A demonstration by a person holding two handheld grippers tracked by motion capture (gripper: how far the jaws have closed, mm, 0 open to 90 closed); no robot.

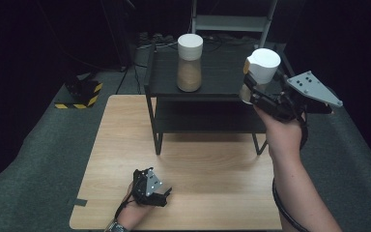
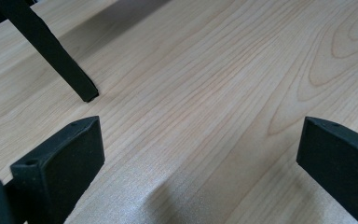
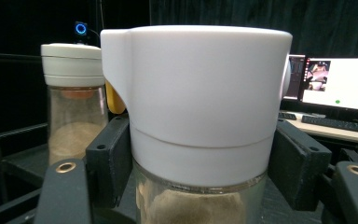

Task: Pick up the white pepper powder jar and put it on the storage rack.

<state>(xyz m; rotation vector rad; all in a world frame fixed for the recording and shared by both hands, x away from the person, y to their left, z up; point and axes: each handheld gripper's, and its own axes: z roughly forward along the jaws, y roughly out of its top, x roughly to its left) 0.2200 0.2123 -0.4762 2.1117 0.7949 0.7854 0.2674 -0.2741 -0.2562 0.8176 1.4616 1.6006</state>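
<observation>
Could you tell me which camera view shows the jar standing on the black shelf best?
The high view: the standing jar shows whole, white lid and brown contents, on the shelf. The right gripper view shows it partly hidden behind the held jar.

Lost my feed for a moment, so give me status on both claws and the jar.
Right claw shut on white-lidded jar, held above black shelf. Left claw open, empty, low over wooden table. Second jar on shelf top, apart from the held one.

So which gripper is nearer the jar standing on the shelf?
Right. The right gripper, shut on a second jar, is beside the shelf's right end; the standing jar is across the shelf. The left gripper rests low on the table.
</observation>
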